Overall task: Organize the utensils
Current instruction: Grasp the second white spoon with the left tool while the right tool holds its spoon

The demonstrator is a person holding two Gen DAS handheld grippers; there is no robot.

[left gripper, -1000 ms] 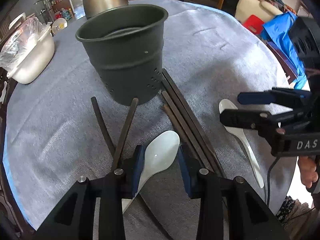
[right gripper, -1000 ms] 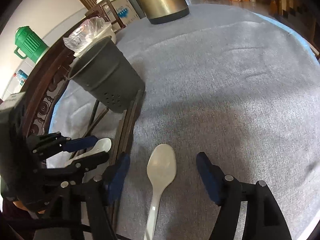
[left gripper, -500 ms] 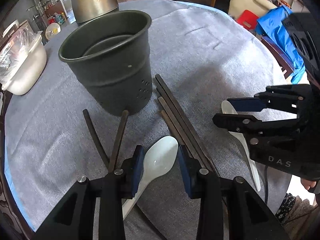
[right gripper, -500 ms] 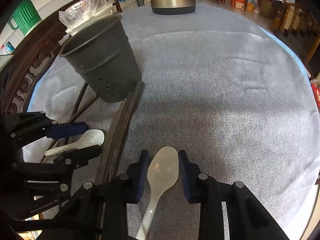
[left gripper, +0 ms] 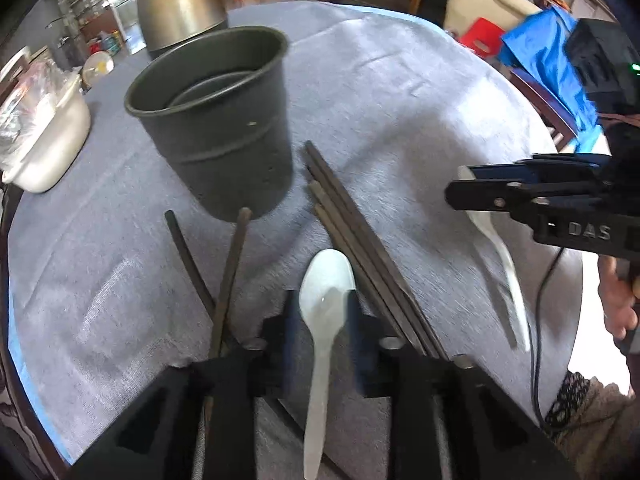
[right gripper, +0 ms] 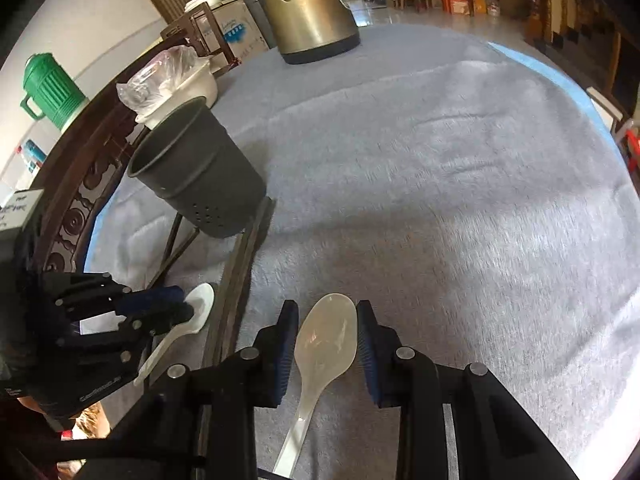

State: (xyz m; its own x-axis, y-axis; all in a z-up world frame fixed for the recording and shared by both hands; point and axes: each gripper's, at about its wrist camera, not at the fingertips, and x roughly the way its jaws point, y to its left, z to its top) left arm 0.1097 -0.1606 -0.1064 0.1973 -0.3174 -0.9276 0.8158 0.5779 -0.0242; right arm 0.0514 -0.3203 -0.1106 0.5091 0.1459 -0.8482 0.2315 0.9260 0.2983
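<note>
Big round bench [right gripper: 460, 168] under a grey cloth fills both views, a kettle [right gripper: 308, 12] at the top of the frame. Upper left in the left camera stands the dark holder [left gripper: 216, 120], mouth open and seemingly empty, so that is where everything looks headed.

Dark chopsticks [left gripper: 360, 240] lie on the cloth just beside the holder's foot, running down toward the bottom of the frame, with two more sticks [left gripper: 228, 276] splayed to their left.

Now the spoons. The left gripper [left gripper: 326, 312] has its jaws drawn narrow around a white spoon [left gripper: 326, 296], bowl forward, at bottom centre. The right gripper [right gripper: 326, 336] does the same with a second spoon [right gripper: 326, 340], jaws pressed against its bowl at bottom centre of its own view. From the left camera that second spoon hangs off the cloth at right of frame, handle drooping.

To do this well, I'd say: one at a time, tip each spoon upright over the rim, handle down, and release only once it's inside. Watch the two grippers don't meet over that narrow mouth, and don't nudge the holder.
</note>
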